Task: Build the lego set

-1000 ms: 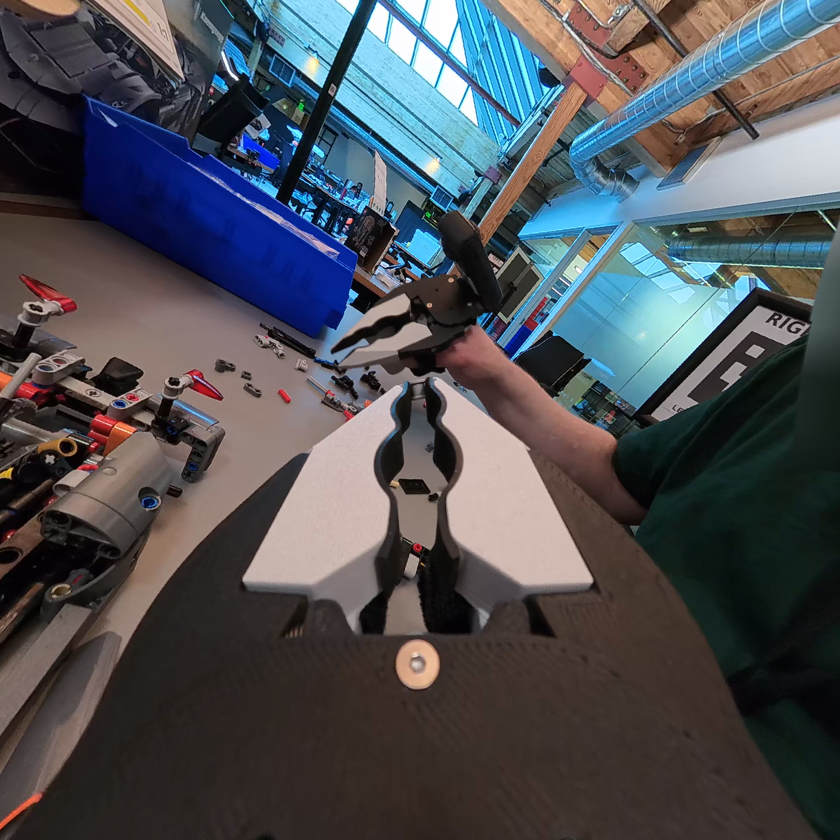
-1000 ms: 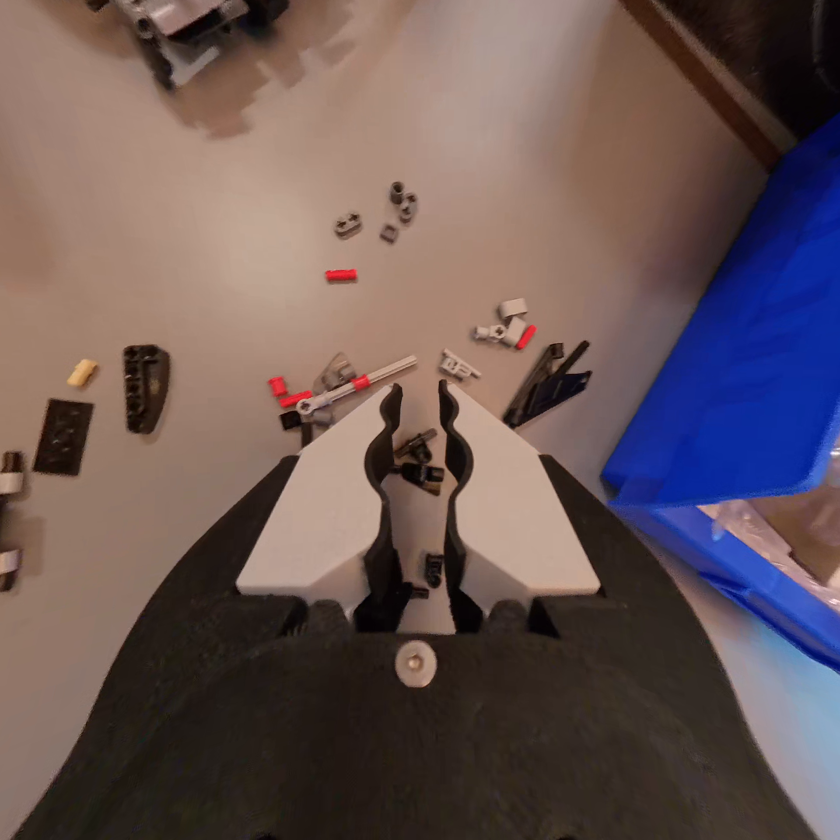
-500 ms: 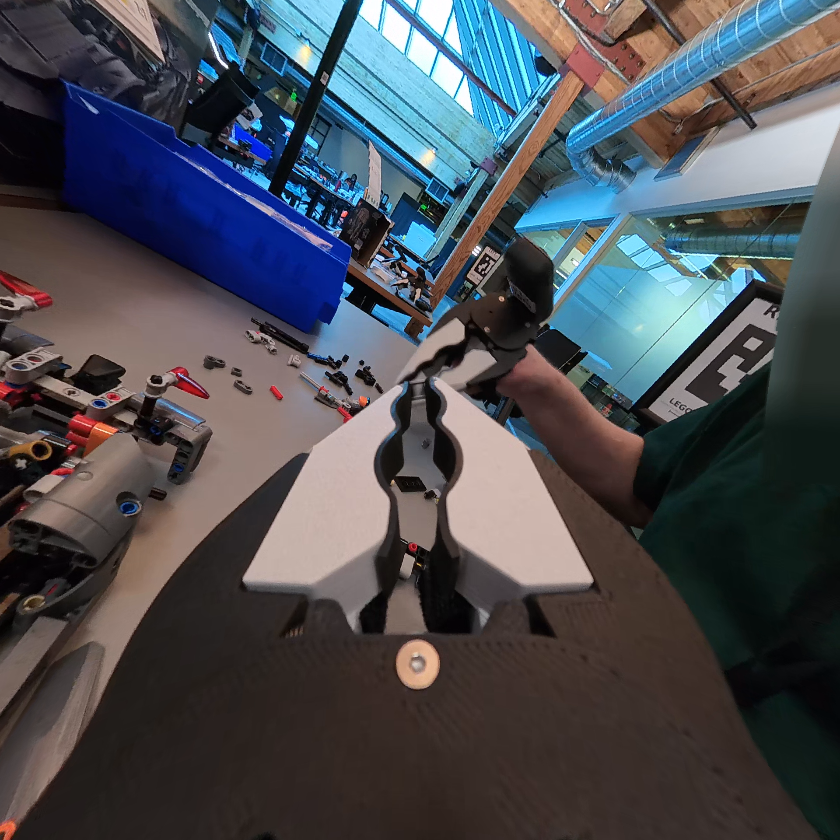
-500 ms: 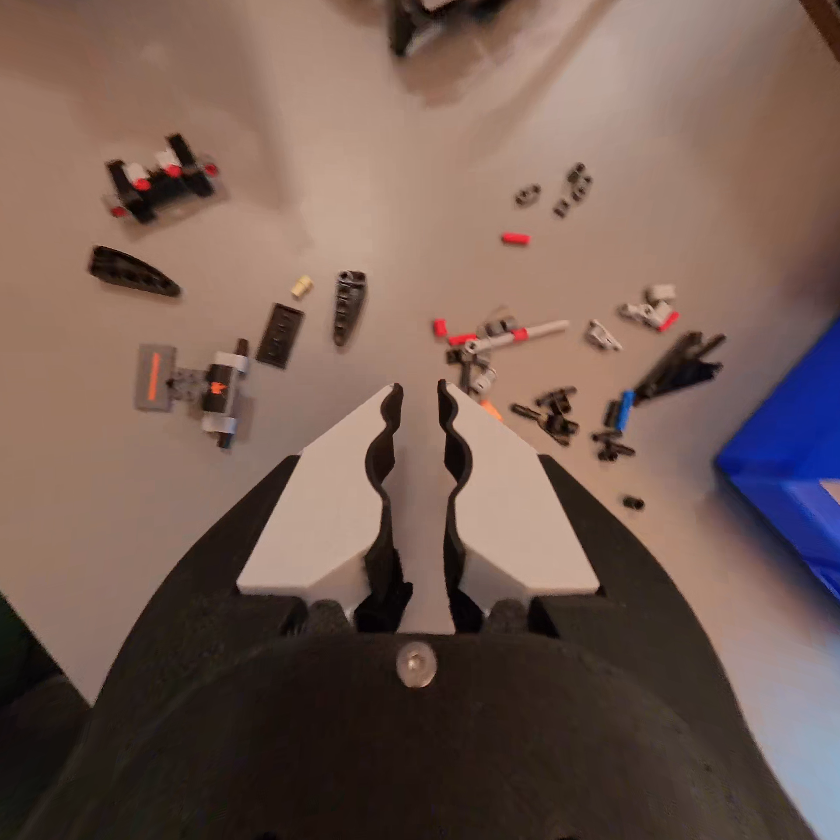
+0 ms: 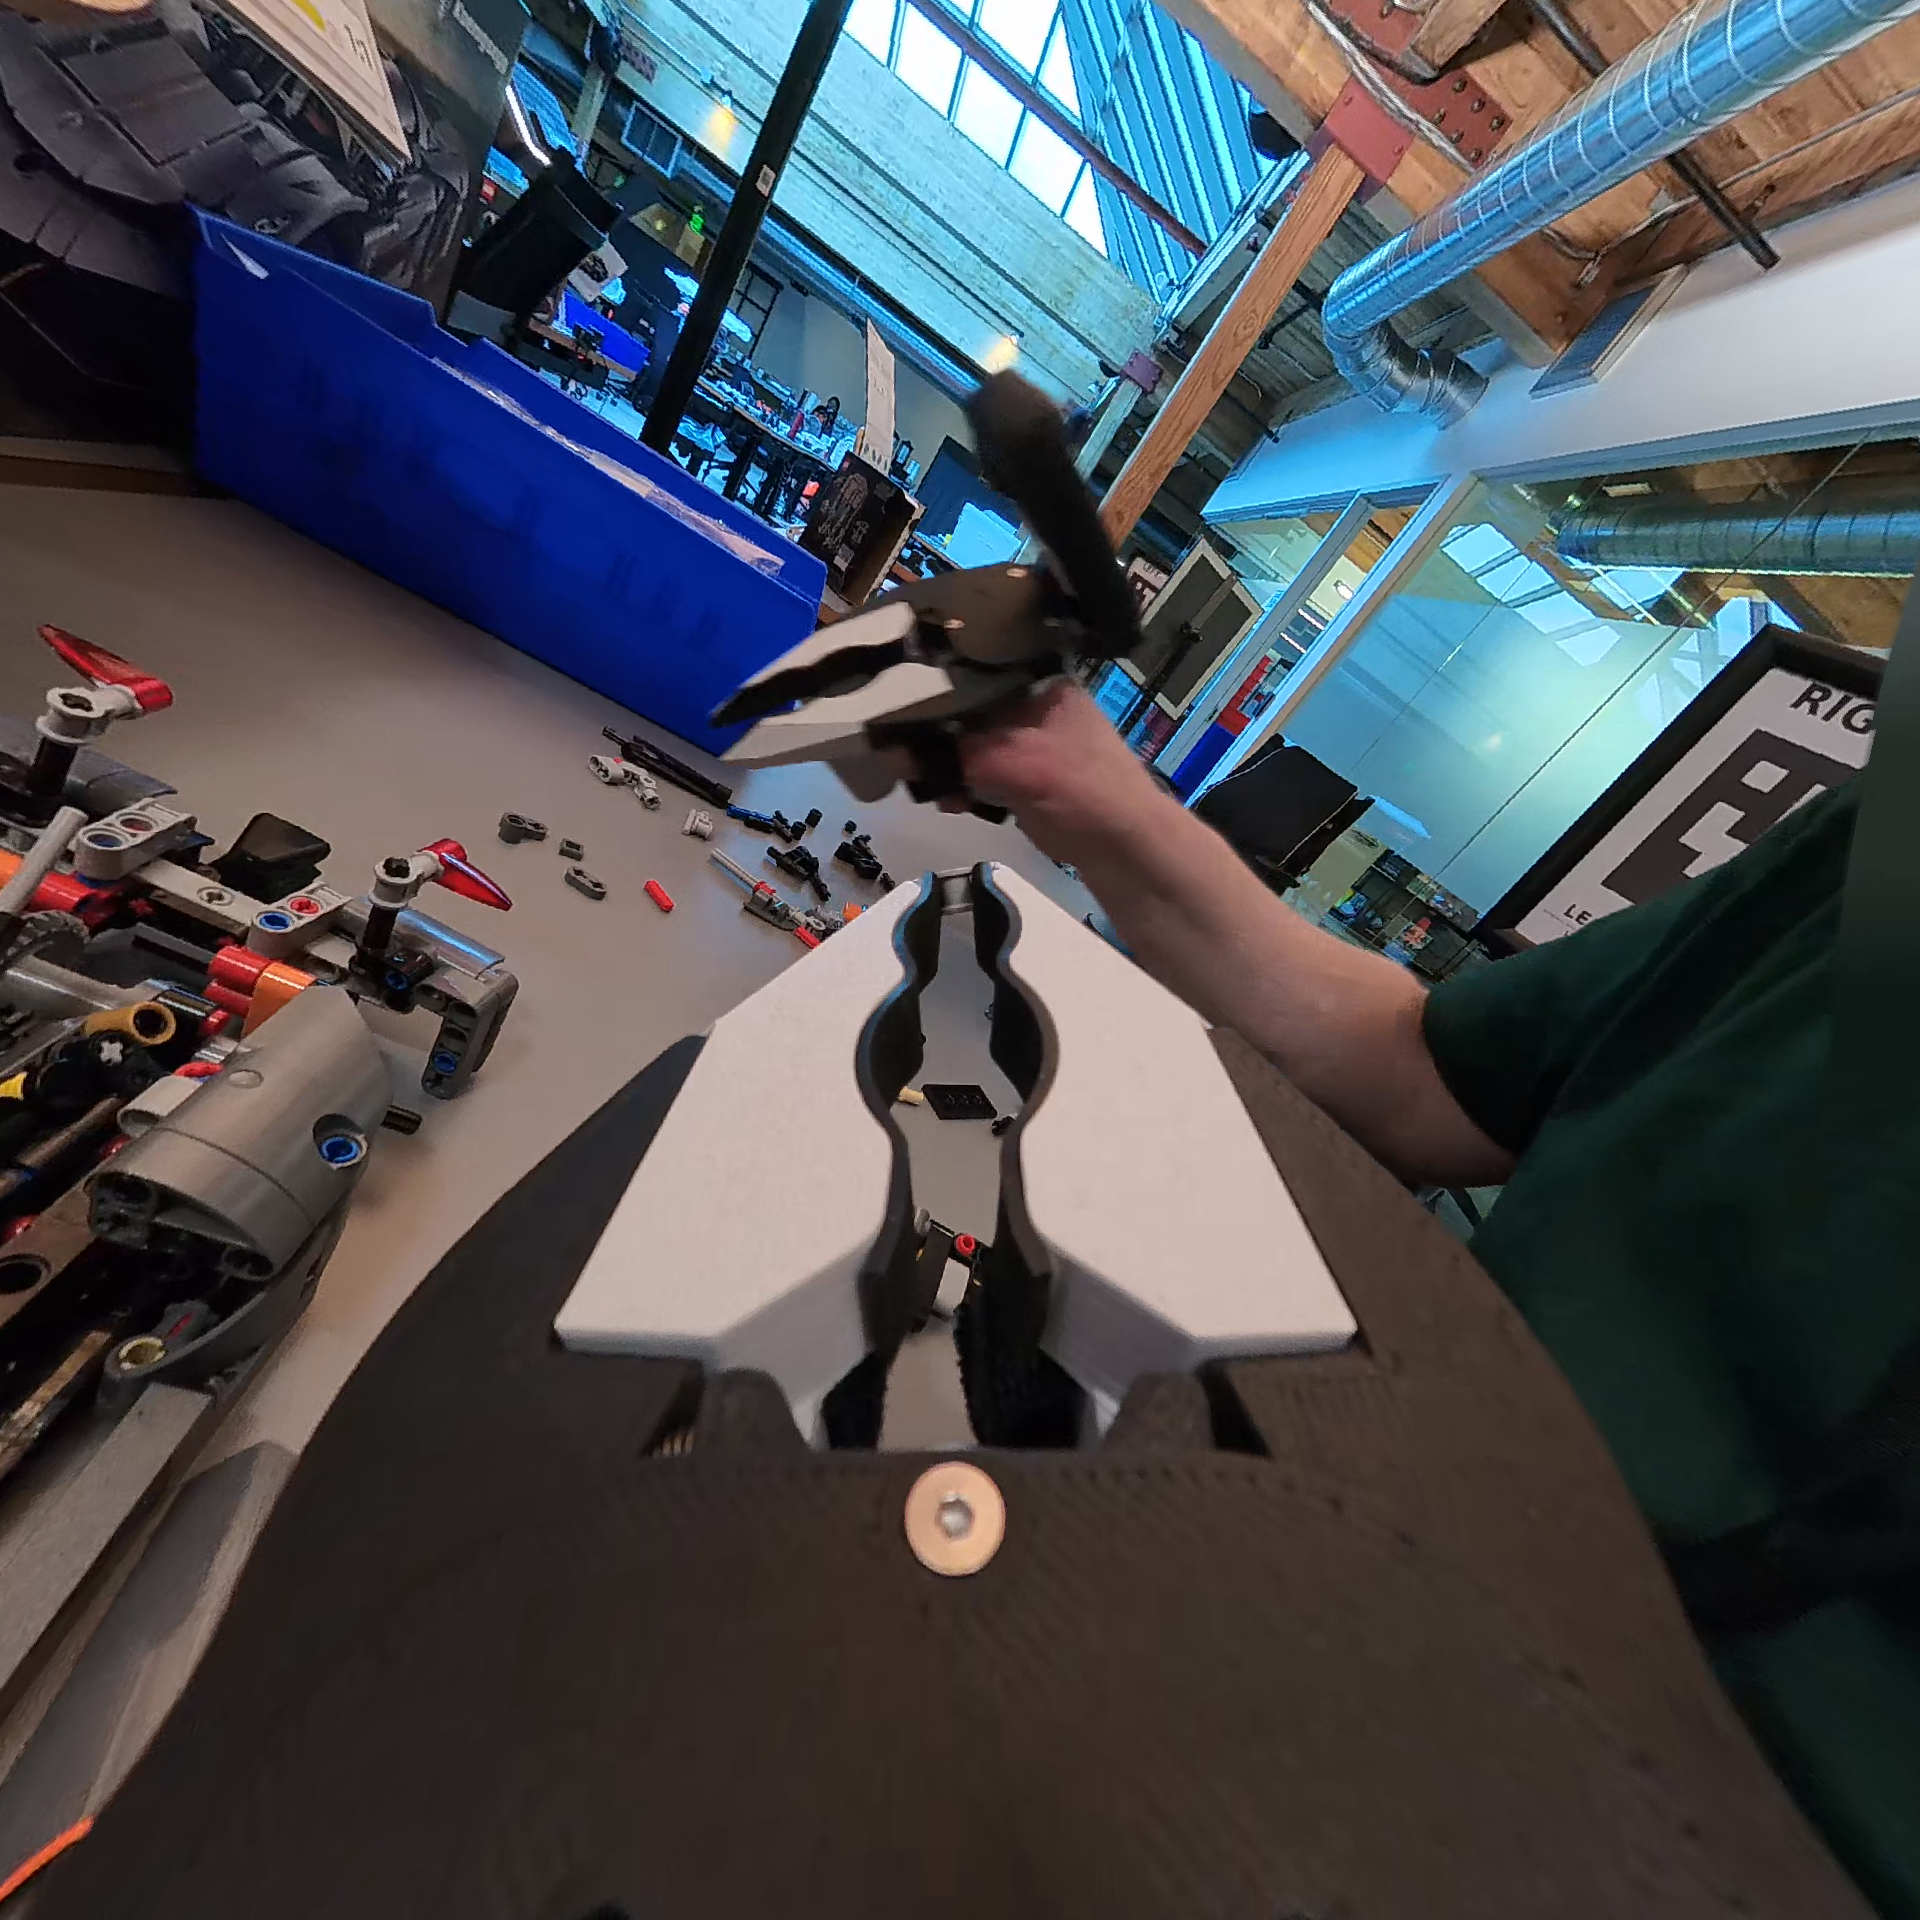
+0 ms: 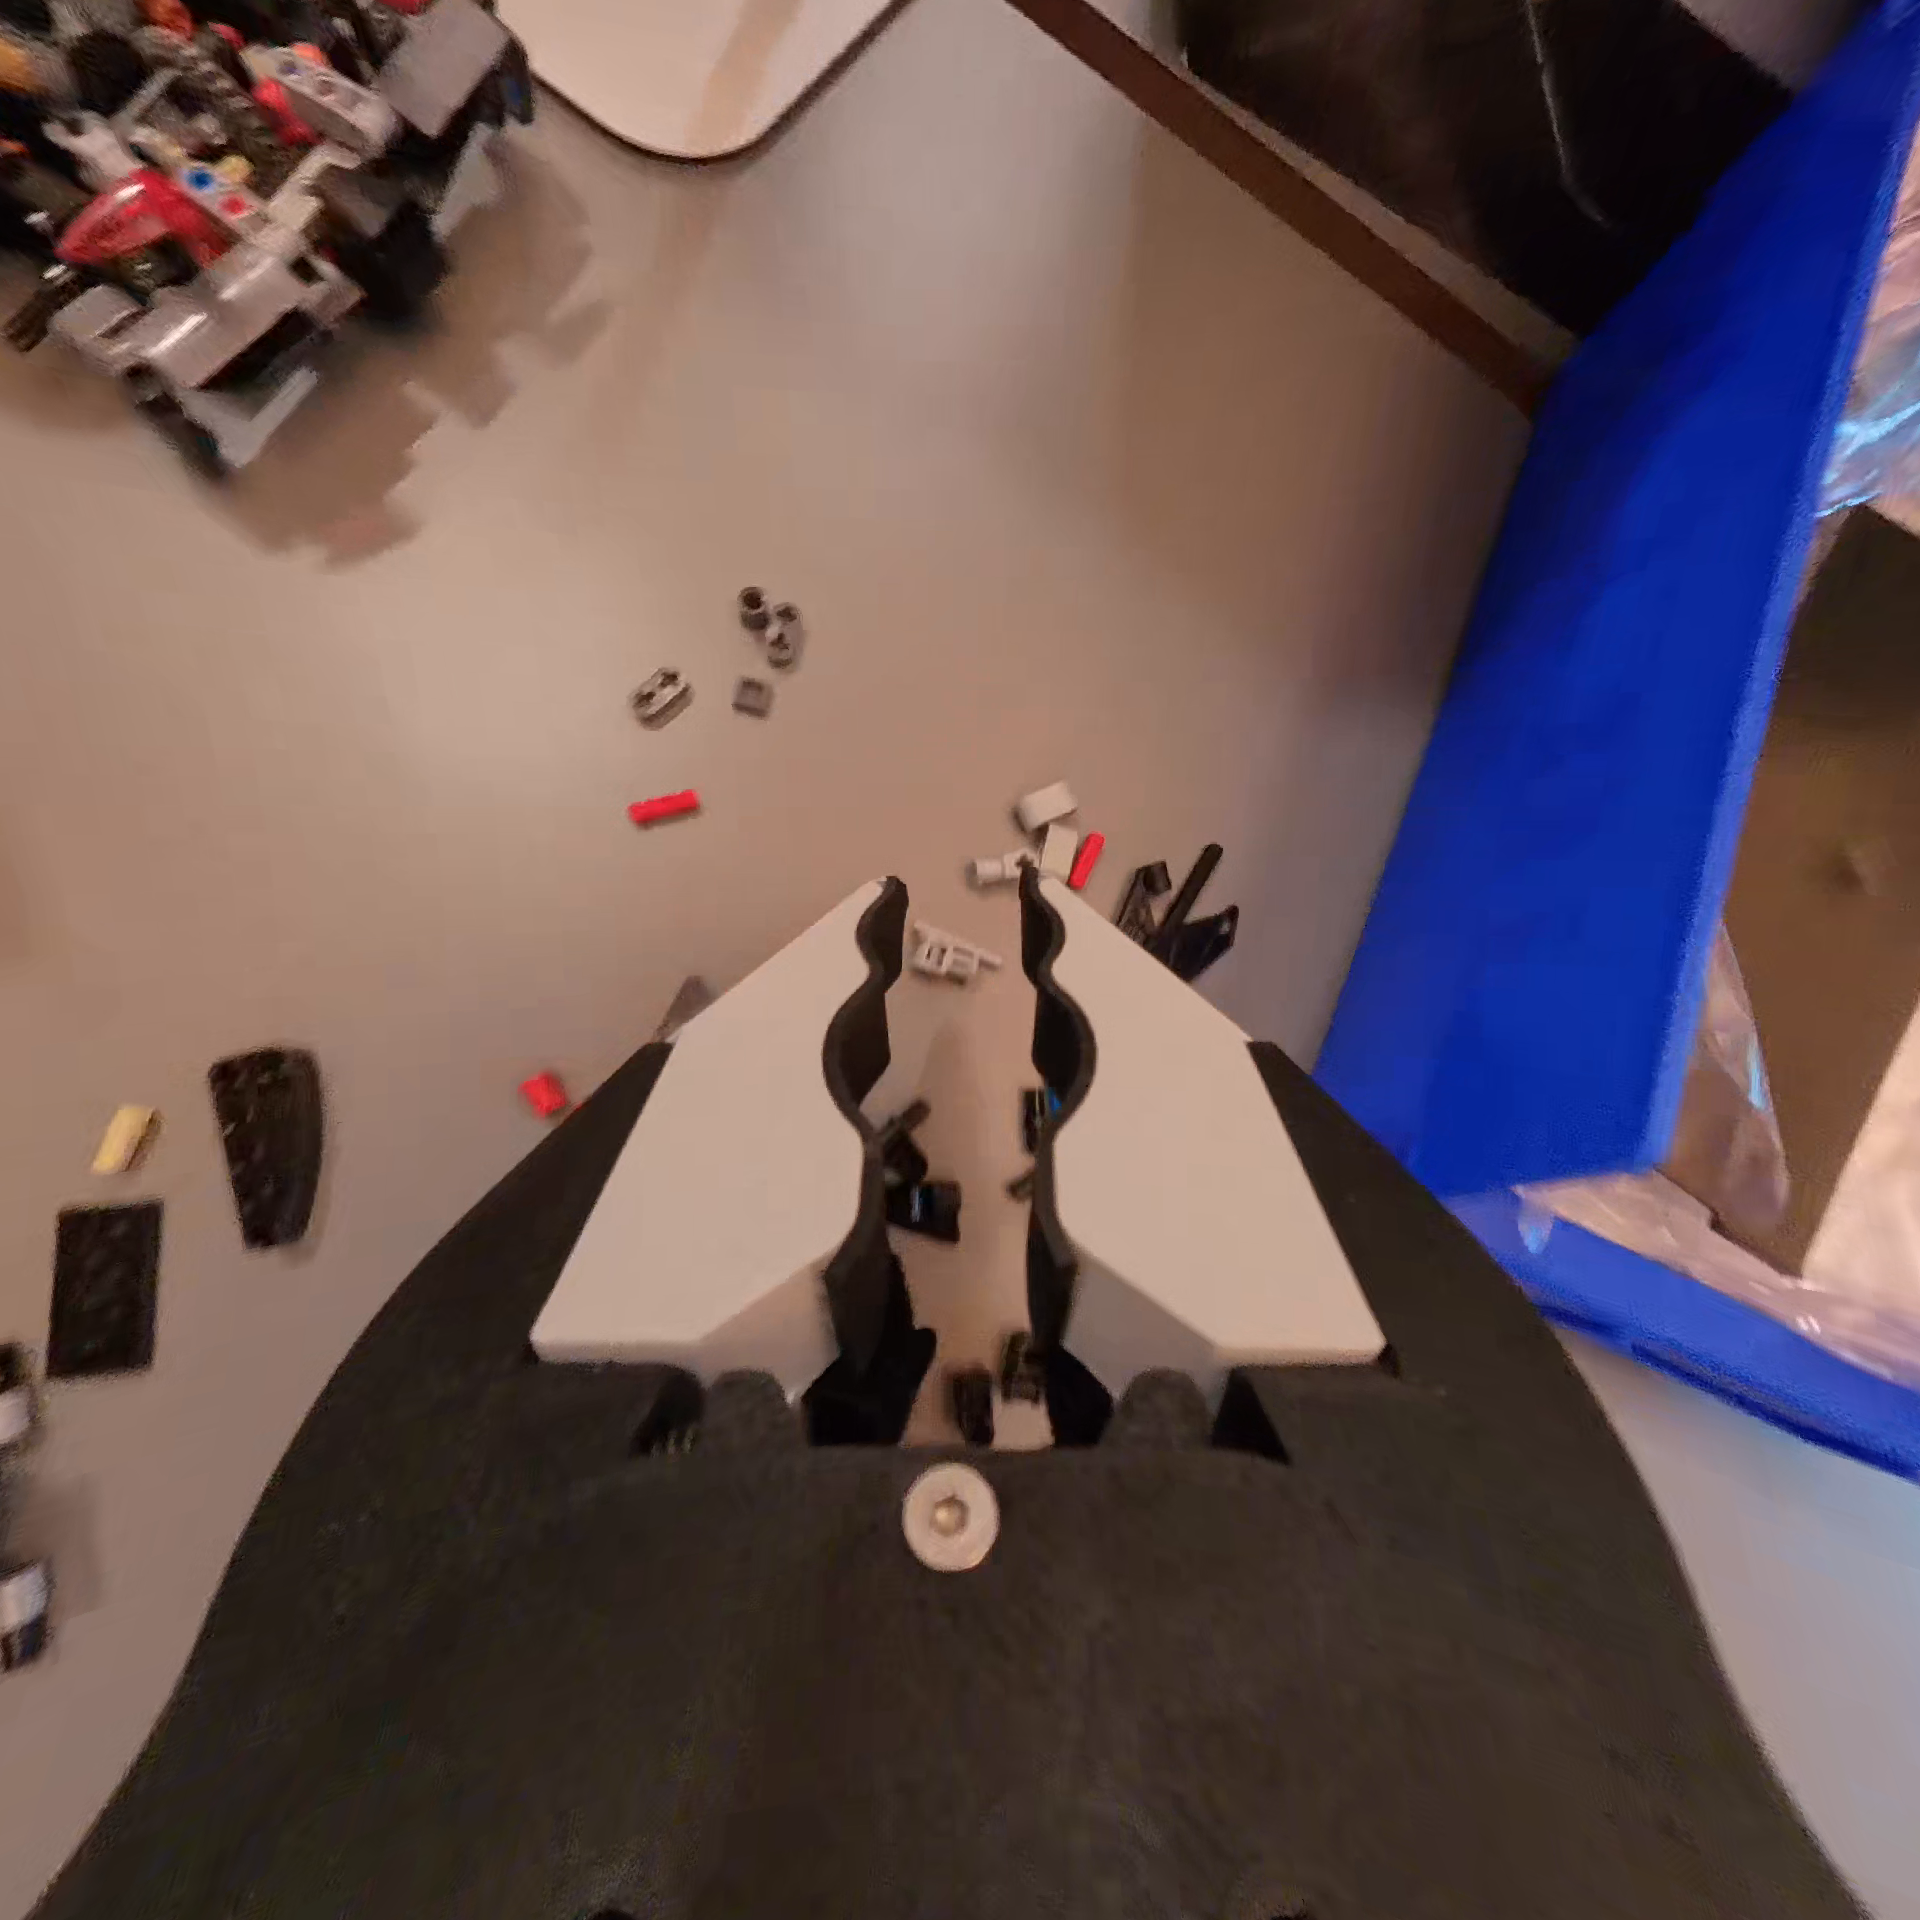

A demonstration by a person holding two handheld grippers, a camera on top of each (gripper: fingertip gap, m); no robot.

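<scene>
The left gripper (image 5: 956, 878) fills the near part of its own view: a coarse black printed body with 1 bright screw, and 2 smooth pale-grey wedge fingers lined with wavy black pads. Its tips meet at the front, leaving only scalloped gaps behind them, and nothing is clamped there.

The right gripper (image 6: 956, 883) has the same build. Its jaws stand a narrow way apart and empty, above the scattered loose pieces (image 6: 956, 954) on the matte grey table (image 6: 935, 436).

Taking the half-built lego model (image 5: 197, 1049) as landmark: it sits at the left edge of the left wrist view, a dense knot of grey curved shells, black beams with round holes, red and orange pins, blue pin ends and 2 glossy red pointed tips. Just beyond it lie small grey connectors (image 5: 523, 826) and a short red pin (image 5: 657, 895). Farther on, towards the bin, are thin black rods and axles (image 5: 675, 764). Behind those stands the blue plastic bin (image 5: 468, 499), smooth-walled, with crinkled clear plastic inside.

Above the loose pieces, to the model's right, the person's hand (image 5: 1023, 753) holds the right gripper in the air, its tips pointing back towards the model. The forearm leads to a dark green sleeve (image 5: 1621, 1091).
</scene>
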